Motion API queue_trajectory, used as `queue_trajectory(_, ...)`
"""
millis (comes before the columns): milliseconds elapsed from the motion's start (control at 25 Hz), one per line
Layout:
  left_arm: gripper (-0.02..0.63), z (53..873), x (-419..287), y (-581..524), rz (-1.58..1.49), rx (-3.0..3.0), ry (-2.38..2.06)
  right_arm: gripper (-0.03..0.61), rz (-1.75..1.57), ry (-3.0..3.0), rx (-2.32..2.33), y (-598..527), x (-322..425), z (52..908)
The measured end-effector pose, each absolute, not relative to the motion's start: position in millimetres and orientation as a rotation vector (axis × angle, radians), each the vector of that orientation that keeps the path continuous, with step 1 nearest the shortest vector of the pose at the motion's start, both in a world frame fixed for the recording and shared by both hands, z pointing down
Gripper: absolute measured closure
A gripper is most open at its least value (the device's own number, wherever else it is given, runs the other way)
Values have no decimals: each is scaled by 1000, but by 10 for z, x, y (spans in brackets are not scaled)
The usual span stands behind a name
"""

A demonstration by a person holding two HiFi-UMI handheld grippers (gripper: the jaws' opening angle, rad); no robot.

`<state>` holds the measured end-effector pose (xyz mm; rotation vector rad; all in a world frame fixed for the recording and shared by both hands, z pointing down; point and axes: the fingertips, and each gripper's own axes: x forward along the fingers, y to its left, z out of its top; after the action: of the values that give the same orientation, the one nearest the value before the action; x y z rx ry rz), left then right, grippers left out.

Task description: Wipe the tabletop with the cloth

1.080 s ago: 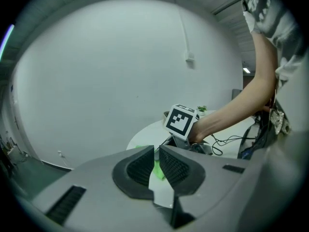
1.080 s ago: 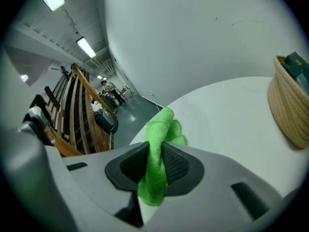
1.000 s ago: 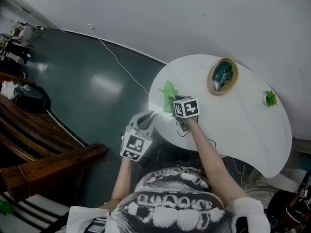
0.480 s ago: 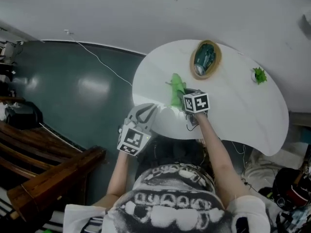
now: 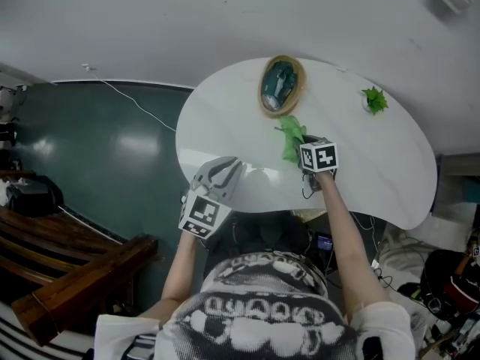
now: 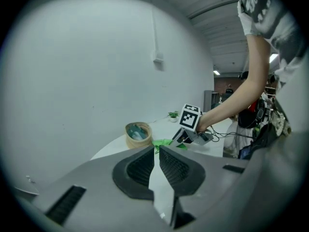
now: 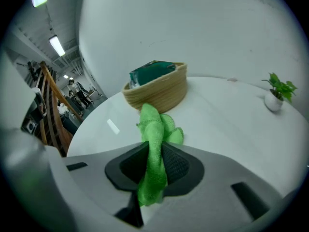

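The right gripper (image 7: 154,153) pinches the green cloth (image 7: 153,124) on the table (image 5: 225,126), just beside the basket (image 5: 281,85) near the far edge. The cloth looks soft, light and floppy, so a bunched fold holds best. The left gripper (image 6: 155,151) has its jaws closed on nothing.

The table (image 5: 217,122) lay bare on its left half and across the wide near-right stretch, so a gripper could pass there freely. At the far edge a woven basket (image 5: 281,86) blocked the way just beyond the cloth (image 5: 292,139), and a small potted plant (image 5: 373,100) stood far right, well apart. The left gripper (image 5: 227,165) hung over the near-left rim.
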<state>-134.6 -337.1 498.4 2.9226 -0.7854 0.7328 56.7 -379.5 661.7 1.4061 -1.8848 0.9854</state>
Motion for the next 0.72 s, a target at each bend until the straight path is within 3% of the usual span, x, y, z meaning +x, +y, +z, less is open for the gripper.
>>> queue_trajectory(720,581,4828,1259,-2778,632,2957,-699,503,1031,-1713,1644,-2895,4076,6643)
